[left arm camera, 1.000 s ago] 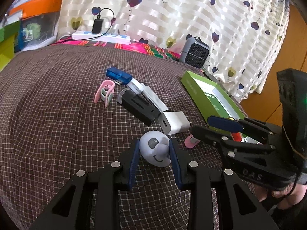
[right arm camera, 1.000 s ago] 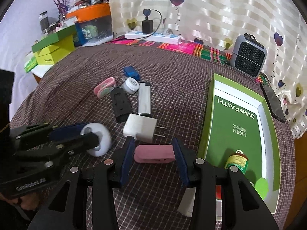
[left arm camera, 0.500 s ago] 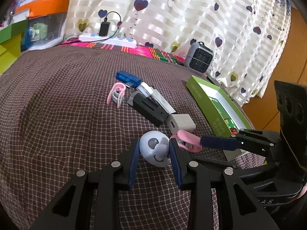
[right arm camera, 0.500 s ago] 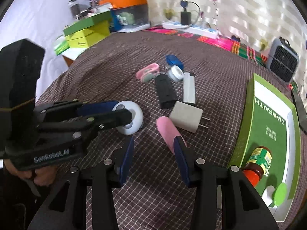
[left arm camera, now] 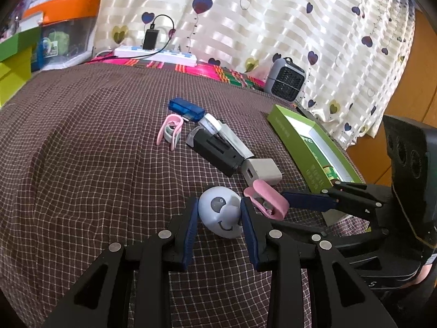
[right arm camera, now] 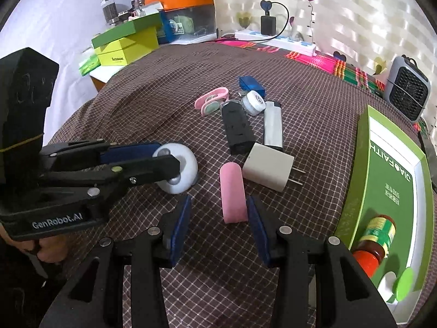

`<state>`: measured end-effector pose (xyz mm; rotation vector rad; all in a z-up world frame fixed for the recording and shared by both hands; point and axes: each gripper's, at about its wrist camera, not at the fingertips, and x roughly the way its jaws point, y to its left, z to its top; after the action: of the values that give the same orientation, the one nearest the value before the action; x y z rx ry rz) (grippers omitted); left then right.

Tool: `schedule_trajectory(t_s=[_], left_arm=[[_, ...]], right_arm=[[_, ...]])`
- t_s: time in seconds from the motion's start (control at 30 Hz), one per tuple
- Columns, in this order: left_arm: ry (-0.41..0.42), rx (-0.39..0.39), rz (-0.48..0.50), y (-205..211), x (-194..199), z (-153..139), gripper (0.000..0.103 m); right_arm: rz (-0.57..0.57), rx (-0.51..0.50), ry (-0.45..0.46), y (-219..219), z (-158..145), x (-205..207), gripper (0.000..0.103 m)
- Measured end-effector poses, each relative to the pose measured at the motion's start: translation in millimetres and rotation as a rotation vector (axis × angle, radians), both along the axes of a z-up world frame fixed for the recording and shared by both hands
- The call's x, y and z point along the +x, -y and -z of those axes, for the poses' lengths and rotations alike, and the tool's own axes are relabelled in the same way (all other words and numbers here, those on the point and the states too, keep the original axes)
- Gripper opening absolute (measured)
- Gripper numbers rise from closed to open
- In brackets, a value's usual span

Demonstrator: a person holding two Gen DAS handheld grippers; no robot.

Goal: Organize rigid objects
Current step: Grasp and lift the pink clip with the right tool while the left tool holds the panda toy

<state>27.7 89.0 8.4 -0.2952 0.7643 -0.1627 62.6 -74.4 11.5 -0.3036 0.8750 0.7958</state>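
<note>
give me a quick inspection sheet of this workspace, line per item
surface: brown checked cloth, wrinkled, covering the table.
job's things: round white smiley-face gadget; pink oblong case; white plug charger; black rectangular device; silver lighter; blue USB reader; open green cardboard box holding a red-capped bottle.
clutter: stacked green boxes; orange-lidded bin.
grippers: left gripper shut on the smiley gadget; right gripper open, jaws either side of the pink case.
cables: black cable from adapter on white power strip.
surroundings: heart-print curtain; small grey fan.
</note>
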Motion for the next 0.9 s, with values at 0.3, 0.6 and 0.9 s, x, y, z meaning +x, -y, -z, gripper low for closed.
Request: schedule_trajectory(t_s=[0.3, 0.6, 0.9], left_arm=[[-0.024, 0.010, 0.004, 1, 3, 6, 0.030], [-0.020, 0.018, 0.016, 7, 2, 3, 0.030], [0.009, 0.041, 0.042, 26, -6, -8, 0.030]], right_arm=[[0.057, -0.011, -0.001, -5, 11, 8, 0.019], [0.094, 0.033, 0.024, 10, 4, -1, 0.019], [0.127, 0.092, 0.049, 30, -8, -18, 0.019]])
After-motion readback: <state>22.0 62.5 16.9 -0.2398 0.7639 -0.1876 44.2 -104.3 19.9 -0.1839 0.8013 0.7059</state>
